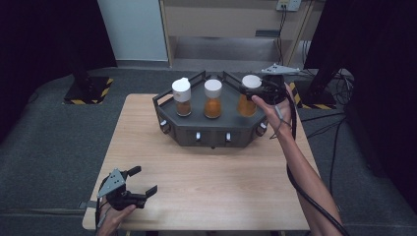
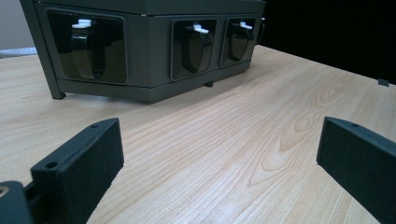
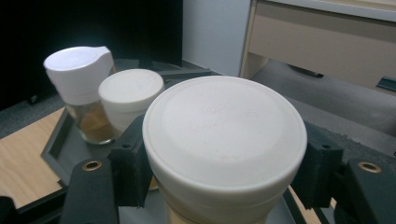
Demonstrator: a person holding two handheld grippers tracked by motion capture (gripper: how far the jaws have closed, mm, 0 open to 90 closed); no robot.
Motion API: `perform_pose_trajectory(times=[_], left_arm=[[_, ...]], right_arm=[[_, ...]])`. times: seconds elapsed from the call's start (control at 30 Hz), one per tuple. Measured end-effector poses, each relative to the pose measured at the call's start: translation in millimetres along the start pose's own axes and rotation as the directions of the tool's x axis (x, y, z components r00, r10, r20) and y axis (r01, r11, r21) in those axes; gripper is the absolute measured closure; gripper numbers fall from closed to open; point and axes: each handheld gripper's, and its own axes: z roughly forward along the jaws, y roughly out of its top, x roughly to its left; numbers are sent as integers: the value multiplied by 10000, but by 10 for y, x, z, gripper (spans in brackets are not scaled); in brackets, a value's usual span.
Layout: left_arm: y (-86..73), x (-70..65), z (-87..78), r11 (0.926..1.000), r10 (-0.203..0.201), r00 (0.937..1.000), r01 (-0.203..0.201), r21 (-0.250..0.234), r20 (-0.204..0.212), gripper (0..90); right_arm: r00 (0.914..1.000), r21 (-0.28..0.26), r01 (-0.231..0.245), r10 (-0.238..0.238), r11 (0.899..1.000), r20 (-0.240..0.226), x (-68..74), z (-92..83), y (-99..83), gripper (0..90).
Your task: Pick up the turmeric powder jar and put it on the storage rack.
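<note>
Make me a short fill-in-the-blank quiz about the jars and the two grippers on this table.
1. The dark rack carries ____ jars with white lids.
2. The right gripper is shut on the ____ of the right-hand jar.
3. The left gripper waits over the wooden table with its jaws ____.

Missing words: three; lid; open

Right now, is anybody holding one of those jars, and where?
Yes. The right gripper grips the right-hand jar by its white lid. The left gripper holds nothing.

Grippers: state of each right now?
Left gripper: open, empty, low over the table.
Right gripper: shut on the right-hand jar.
</note>
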Motion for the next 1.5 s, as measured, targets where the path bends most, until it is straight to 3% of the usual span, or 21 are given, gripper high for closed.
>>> perform_pose_trajectory(times=[0.43,0.7,1.5], left_arm=[[-2,4,-1,10000,-17,10000,17,-4,2,0],[-4,6,-3,10000,-24,10000,24,-13,-1,0],[-4,7,-7,10000,2,10000,-2,-30,-2,0]], right_arm=[[9983,134,-249,242,9996,523,6,287,-34,336],[9976,376,-386,364,9985,594,-1,407,-131,336],[9969,422,-565,540,9975,571,2,483,-223,336]])
